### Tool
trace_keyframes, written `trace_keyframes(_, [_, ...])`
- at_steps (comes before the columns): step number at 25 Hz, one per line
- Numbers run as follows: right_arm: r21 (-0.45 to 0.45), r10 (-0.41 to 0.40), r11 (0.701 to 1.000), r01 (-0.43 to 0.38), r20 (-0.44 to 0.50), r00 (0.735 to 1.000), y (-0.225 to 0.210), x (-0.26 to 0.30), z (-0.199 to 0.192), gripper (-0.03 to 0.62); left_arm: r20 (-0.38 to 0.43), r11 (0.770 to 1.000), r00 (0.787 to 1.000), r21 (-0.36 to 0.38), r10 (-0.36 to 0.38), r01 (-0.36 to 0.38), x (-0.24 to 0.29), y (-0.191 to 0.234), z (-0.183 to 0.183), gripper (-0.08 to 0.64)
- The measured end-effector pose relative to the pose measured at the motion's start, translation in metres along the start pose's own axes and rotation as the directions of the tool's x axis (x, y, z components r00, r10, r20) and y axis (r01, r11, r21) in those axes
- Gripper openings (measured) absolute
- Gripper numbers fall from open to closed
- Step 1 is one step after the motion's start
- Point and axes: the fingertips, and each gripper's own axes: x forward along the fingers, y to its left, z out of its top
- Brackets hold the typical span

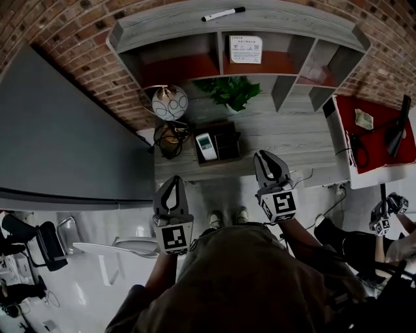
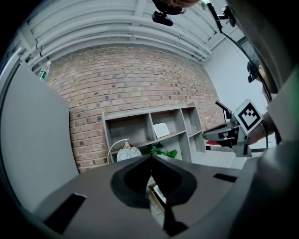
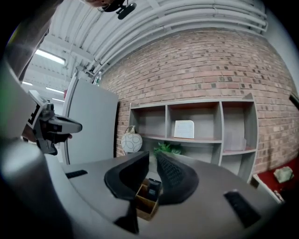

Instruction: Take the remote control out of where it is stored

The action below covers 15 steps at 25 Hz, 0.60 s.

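A white remote control (image 1: 205,146) stands in a brown wooden box (image 1: 224,156) near the front edge of the grey desk (image 1: 286,140). Both grippers hover in front of that edge, short of the box. My left gripper (image 1: 173,178) is below and left of it, tips together and empty (image 2: 151,158). My right gripper (image 1: 262,155) is just right of the box, with a narrow gap between its tips and nothing in it (image 3: 153,156). In the right gripper view the box (image 3: 145,205) shows below the jaws with a dark item (image 3: 150,188) in it. The left gripper view shows the box (image 2: 158,196) low between the jaws.
On the desk are a round patterned lamp (image 1: 169,103), a green plant (image 1: 229,91) and cables (image 1: 170,138). The shelf unit (image 1: 286,39) holds a white card (image 1: 246,49) and a marker (image 1: 223,13). A grey partition (image 1: 58,130) is left, a red table (image 1: 383,130) right.
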Motion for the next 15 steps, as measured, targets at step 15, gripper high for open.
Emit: trace_keyframes(15, [0.177, 0.015, 0.984, 0.034, -0.267, 0.964, -0.012, 0.086, -0.099, 0.275, 0.009, 1.000, 1.000, -0.015, -0.009, 0.010, 0.002, -0.003, 0.002, 0.011])
